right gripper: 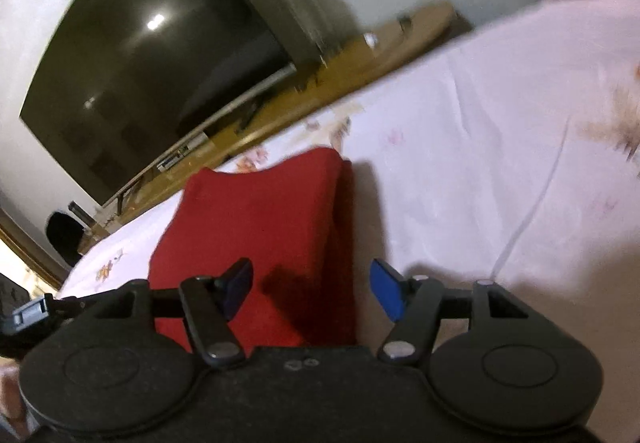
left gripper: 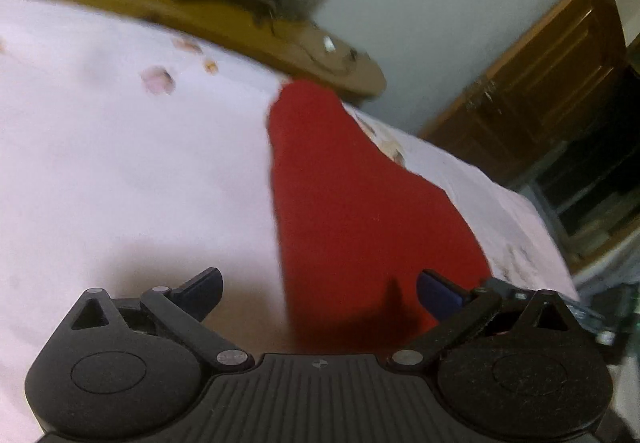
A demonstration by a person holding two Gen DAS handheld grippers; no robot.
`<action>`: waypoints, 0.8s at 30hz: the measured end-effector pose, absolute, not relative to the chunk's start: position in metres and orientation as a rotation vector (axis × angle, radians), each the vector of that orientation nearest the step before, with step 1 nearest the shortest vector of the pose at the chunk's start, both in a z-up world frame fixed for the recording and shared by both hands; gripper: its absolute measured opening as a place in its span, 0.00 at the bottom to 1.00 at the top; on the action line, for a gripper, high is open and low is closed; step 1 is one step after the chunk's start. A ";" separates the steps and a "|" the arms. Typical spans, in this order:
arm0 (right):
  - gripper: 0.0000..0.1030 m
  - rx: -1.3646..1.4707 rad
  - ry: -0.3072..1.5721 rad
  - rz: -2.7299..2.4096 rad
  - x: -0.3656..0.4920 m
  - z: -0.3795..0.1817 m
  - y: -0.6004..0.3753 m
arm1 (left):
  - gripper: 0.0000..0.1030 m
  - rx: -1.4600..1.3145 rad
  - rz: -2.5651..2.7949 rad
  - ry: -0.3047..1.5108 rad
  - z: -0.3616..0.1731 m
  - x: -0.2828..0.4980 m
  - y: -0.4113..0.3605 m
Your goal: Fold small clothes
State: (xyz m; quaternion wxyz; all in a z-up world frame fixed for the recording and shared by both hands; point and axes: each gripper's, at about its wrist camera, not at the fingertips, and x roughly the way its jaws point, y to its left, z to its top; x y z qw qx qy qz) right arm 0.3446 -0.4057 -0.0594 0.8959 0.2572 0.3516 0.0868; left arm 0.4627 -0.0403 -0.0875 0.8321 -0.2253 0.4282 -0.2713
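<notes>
left gripper (left gripper: 319, 293) standing wide, empty | right gripper (right gripper: 312, 293) gaping, empty | red garment (right gripper: 256, 235) lying folded on bedsheet (right gripper: 460, 163) ahead, beneath both | advice: pinching the edge squarely, keeping layers aligned.

Dim indoor light — motion blur, fisheye-bent edges, glare on television (right gripper: 140, 55).

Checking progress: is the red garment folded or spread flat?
Folded: the red garment shows a doubled layered edge on its right side, lying compact on the bedsheet.
</notes>
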 end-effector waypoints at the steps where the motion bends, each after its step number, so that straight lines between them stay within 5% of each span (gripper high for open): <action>1: 0.63 0.572 0.759 0.180 0.350 -0.066 -0.412 | 1.00 -0.505 -0.621 0.943 -0.093 0.467 -0.044; 4: 0.72 0.680 0.816 0.238 0.353 -0.081 -0.430 | 1.00 -0.475 -0.687 0.990 -0.104 0.470 -0.055; 10: 0.74 0.801 0.829 0.391 0.368 -0.097 -0.446 | 1.00 -0.488 -0.730 0.964 -0.107 0.484 -0.068; 12: 0.67 0.766 0.831 0.422 0.380 -0.096 -0.439 | 0.99 -0.475 -0.741 0.954 -0.106 0.491 -0.074; 16: 0.45 0.721 0.853 0.471 0.394 -0.097 -0.424 | 0.81 -0.440 -0.742 0.937 -0.105 0.495 -0.088; 24: 0.42 0.693 0.807 0.472 0.386 -0.096 -0.422 | 0.63 -0.329 -0.714 0.863 -0.095 0.486 -0.100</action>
